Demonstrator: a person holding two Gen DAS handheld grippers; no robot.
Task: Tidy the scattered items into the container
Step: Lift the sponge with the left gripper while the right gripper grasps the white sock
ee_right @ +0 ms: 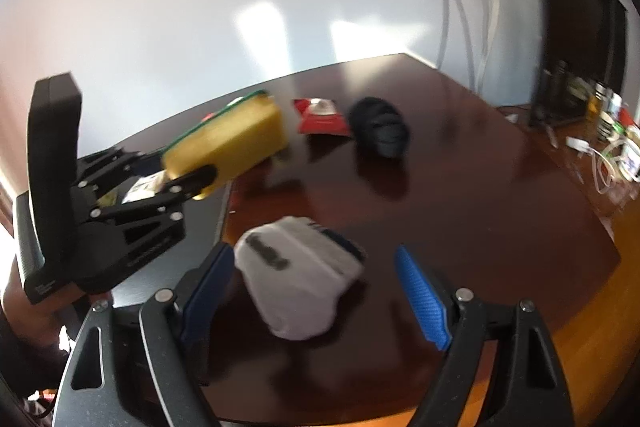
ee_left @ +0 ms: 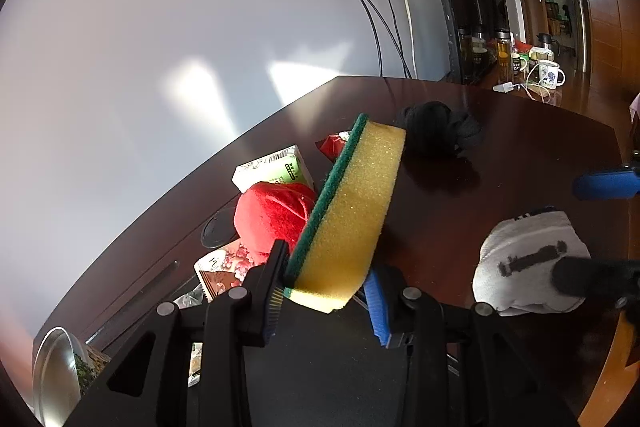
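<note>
Sponge (ee_left: 352,211), porous yellow foam with green scouring back, clamped in left claw (ee_left: 328,291); right claw (ee_right: 316,283) gapes empty.

Yellow-and-green sponge (ee_left: 352,211), red ball (ee_left: 268,215), black-marked white sock (ee_right: 296,279)

Both wrist views look down along their tongs, close over the dark bench (ee_left: 500,155), sharing the white sock (ee_right: 296,287) and far wall.

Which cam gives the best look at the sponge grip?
Left wrist: the sponge is sharp and fills the centre, and the left gripper is visibly clamped on its lower end. Right wrist shows the same sponge blurred, from the side.
</note>
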